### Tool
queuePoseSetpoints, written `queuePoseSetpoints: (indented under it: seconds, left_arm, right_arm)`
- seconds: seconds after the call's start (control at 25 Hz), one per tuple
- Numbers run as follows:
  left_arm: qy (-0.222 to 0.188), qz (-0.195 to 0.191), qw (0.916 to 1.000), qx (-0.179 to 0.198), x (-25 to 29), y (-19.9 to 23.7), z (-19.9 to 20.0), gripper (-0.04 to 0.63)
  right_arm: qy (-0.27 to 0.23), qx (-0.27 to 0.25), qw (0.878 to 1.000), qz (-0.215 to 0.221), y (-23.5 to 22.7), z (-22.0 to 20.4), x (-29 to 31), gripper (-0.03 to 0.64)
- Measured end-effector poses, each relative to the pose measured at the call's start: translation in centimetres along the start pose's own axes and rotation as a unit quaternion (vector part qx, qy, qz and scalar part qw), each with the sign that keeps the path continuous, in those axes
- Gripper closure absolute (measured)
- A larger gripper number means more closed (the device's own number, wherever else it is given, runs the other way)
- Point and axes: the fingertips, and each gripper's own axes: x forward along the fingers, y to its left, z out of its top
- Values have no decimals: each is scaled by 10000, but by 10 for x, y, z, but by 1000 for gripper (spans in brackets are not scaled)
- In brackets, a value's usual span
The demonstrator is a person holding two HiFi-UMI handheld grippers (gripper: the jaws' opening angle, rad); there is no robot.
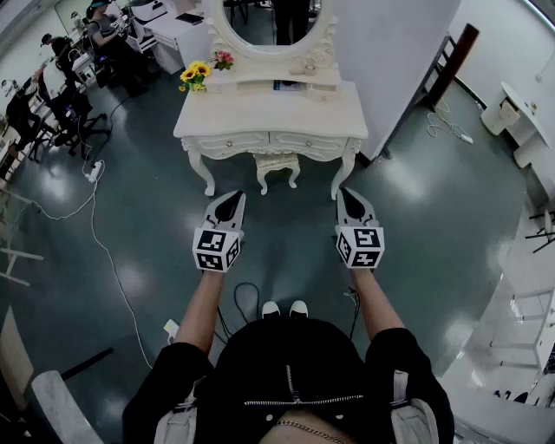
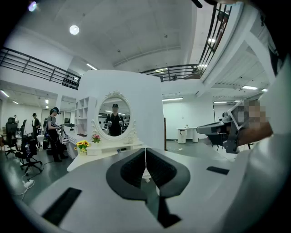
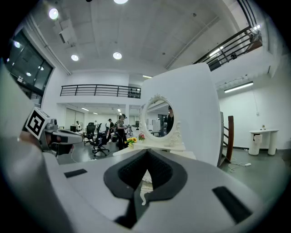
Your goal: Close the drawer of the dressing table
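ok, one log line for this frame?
phase: facing dressing table, no contact | left gripper: shut, empty | right gripper: shut, empty | drawers: open or closed unclear

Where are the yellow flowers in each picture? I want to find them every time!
Head view: the bunch of yellow flowers is near the top, left of centre, on the left end of the white dressing table.
Left gripper view: left of the middle, quite small.
Right gripper view: tiny, just left of centre.
Shared landmark: the oval mirror in its white frame, to the right of the flowers in every view.
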Motion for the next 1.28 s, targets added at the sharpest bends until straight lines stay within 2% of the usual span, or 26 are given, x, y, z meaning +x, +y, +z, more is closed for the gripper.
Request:
queuePoseSetpoints:
  seconds: [0.2, 0.84, 1.28]
  left_arm:
    - [8, -7, 10000, -25, -5, 5, -4, 574]
    - [110, -261, 9996, 29, -8, 28, -26, 574]
    - [124, -123, 9998, 2, 47, 69, -24, 574]
  right_arm:
    - [-143, 94, 9998, 79, 8, 2, -2, 612]
    - [-100, 274, 9993, -224, 34, -16, 10, 611]
    - [-132, 223, 9997, -50, 19, -9, 86, 611]
